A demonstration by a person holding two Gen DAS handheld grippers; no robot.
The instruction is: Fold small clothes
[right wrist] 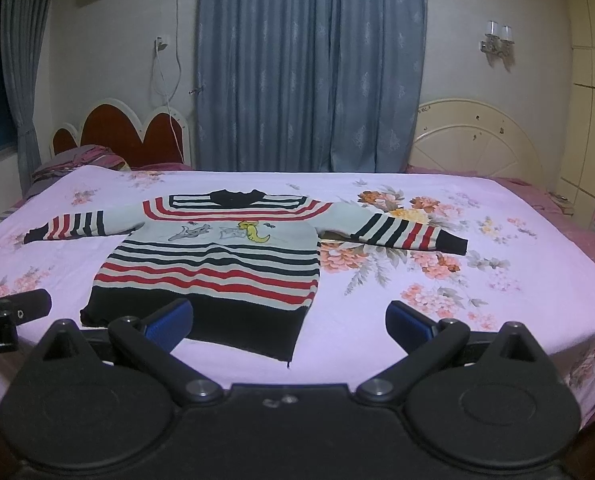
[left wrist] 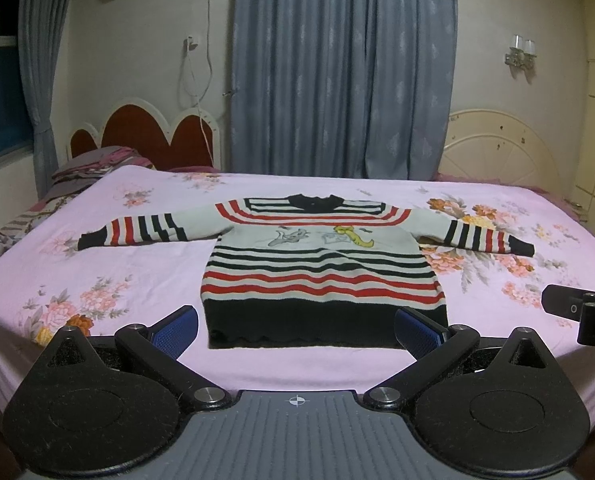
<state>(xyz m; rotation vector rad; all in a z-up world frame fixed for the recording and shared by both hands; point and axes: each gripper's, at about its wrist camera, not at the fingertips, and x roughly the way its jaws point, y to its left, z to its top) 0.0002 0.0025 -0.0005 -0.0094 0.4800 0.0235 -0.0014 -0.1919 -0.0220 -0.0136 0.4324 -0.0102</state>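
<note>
Sweater (left wrist: 321, 268) flat ahead of both spread, empty grippers, sleeves crosswise; hem nearest left gripper (left wrist: 297, 330), right gripper (right wrist: 289, 326) offset toward the right sleeve

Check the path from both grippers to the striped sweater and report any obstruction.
Nothing visible blocks either. The striped sweater lies flat on the bed sheet; the left gripper and right gripper are open just short of its hem, with only bare sheet between.
</note>
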